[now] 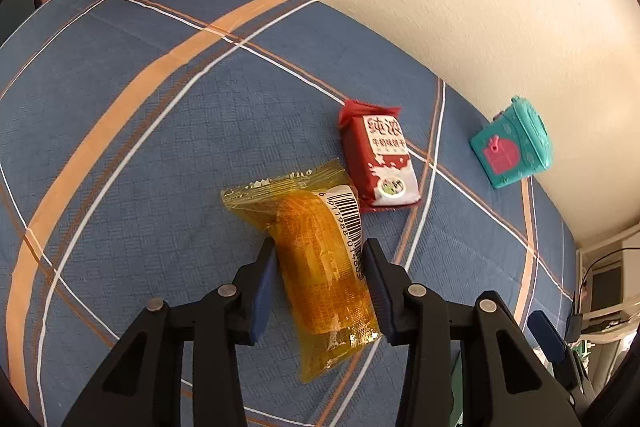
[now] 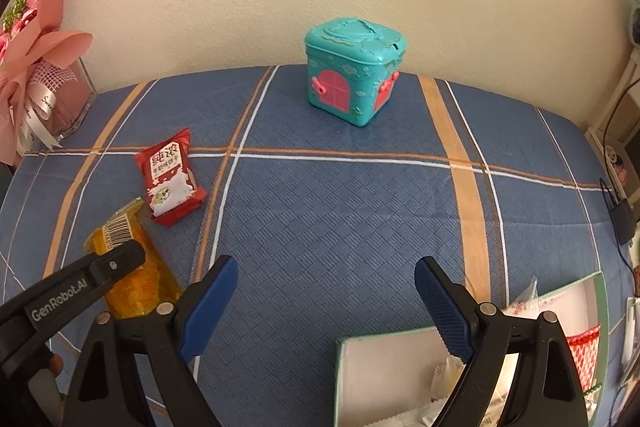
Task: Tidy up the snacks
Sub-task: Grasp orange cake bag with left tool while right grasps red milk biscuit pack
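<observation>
A blue checked tablecloth [image 2: 340, 219] is covering the table, and the snacks are lying on its left part. At the near right edge an open box [image 2: 384, 379] with a green rim is sitting, already holding a few wrapped packets; this is probably where the snacks are being gathered. A teal toy house [image 2: 352, 75] is standing at the back by the wall, and a pink gift bouquet [image 2: 44, 75] in a clear holder is standing at the far left.

The step in hand looks like the pick-up of the yellow snack packet [image 1: 320, 267]. The left gripper [image 1: 320, 287] is straddling it, one pad on each long side, touching or almost touching the wrapper; whether it is already pinching is hard to say, and the packet is apparently lying flat on the cloth. A red snack packet [image 1: 380, 163] is lying just beyond it, close to its far end.

The right gripper [image 2: 324, 307] is hanging spread wide over bare cloth, holding nothing, with the box just under its right finger.

Next the left one needs to be squeezing firmly on the slippery wrapper, lifting straight up clear of the red packet, and carrying rightward to the box.
</observation>
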Motion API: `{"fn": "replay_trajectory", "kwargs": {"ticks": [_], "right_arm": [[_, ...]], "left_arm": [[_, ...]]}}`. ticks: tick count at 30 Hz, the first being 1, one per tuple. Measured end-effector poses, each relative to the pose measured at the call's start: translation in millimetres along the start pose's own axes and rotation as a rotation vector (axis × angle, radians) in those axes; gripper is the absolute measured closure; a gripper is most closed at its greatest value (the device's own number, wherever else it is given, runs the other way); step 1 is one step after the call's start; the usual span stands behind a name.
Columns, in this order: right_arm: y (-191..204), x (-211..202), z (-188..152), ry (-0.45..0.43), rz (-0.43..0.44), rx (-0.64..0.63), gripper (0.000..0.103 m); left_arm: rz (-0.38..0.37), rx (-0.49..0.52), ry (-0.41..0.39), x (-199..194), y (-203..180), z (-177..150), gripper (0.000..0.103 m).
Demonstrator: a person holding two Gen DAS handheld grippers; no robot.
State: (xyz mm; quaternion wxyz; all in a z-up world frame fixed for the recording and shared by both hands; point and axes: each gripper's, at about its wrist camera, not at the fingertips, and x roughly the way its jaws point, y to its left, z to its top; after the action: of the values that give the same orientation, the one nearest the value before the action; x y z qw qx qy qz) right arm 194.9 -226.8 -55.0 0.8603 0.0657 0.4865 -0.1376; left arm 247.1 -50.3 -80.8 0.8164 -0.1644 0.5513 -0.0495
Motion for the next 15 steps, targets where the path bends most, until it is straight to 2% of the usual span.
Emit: {"fn": "replay_trajectory", "kwargs": {"ticks": [3, 11, 15], "right_arm": [[6.6, 3.8, 9.6, -0.004, 0.029, -0.002, 0.012], [42.8, 18.7, 41.0, 0.021, 0.171, -0.019, 0.021], [70.1, 30.8, 53.8, 0.043, 0.186, -0.082, 0.025]], "left_arm": [[-0.009, -0.014, -0.019, -5.3, 9.5, 4.6, 0.061], [-0.001, -0.075, -0.073, -18.9, 39.9, 12.3, 0.061], [0.005, -0.094, -0.094, -23.5, 52.5, 17.6, 0.061]]}}
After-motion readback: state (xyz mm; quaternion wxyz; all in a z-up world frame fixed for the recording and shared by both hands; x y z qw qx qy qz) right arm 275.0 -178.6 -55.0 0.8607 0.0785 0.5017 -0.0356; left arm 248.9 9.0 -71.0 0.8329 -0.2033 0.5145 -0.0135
